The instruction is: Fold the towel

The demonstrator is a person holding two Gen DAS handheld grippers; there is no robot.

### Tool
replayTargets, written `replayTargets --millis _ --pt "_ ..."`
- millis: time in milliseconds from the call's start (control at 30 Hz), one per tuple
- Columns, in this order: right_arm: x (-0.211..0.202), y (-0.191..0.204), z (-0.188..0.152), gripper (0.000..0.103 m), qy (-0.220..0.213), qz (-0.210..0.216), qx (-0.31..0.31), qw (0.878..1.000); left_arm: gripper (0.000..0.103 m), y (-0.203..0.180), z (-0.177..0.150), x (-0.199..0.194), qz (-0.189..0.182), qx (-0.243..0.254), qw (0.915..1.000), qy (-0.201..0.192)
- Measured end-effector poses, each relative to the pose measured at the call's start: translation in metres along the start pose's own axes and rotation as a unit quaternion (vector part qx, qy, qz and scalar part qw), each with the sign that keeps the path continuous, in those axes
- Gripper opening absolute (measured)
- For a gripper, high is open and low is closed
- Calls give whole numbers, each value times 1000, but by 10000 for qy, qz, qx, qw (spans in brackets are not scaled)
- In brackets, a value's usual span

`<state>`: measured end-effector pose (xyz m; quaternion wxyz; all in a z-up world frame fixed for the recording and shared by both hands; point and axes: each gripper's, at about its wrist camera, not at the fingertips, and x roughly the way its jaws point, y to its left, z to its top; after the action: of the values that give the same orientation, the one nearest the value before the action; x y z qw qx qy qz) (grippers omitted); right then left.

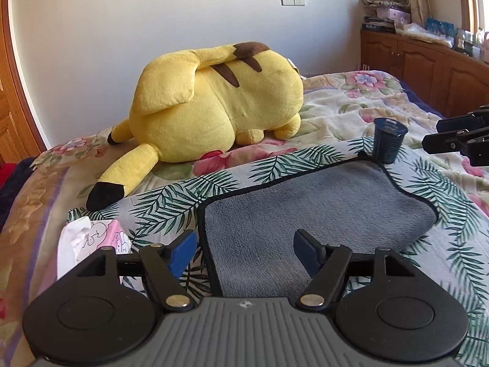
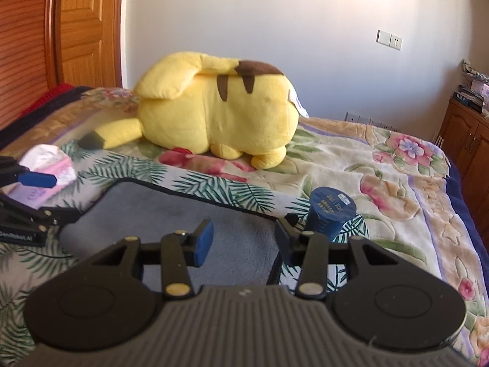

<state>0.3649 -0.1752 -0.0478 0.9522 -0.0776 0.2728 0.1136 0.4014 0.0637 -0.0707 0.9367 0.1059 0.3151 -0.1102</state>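
towel [image 1: 308,211] flat, beneath both parted claws

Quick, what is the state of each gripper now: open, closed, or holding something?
Left gripper: open, holding nothing, above the grey towel.
Right gripper: open, holding nothing, over the towel's edge near the dark blue cup.

Yellow plush toy [image 1: 214,104], dark blue cup [image 1: 388,140], pink tissue pack [image 1: 88,241], floral blanket [image 1: 351,107]
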Motion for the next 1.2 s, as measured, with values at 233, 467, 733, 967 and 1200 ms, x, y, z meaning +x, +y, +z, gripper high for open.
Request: replayTargets --millis 233,467,733,967,1200 --pt "-41 7 3 46 -161 112 -4 9998 56 -8 -5 -36 19 129 9999 -57" --pt "-72 13 3 46 -257 209 40 9994 60 -13 -12 -63 31 136 9999 -75" --pt "-97 19 -10 46 -279 263 189 9991 71 -26 -16 -91 -76 195 9996 -186" --pt "-114 23 -22 67 -274 198 299 9990 81 -37 -21 -112 -146 196 9993 -284" --pt "-128 25 -39 100 -330 244 398 9984 87 -49 -35 -130 -220 111 9990 -372"
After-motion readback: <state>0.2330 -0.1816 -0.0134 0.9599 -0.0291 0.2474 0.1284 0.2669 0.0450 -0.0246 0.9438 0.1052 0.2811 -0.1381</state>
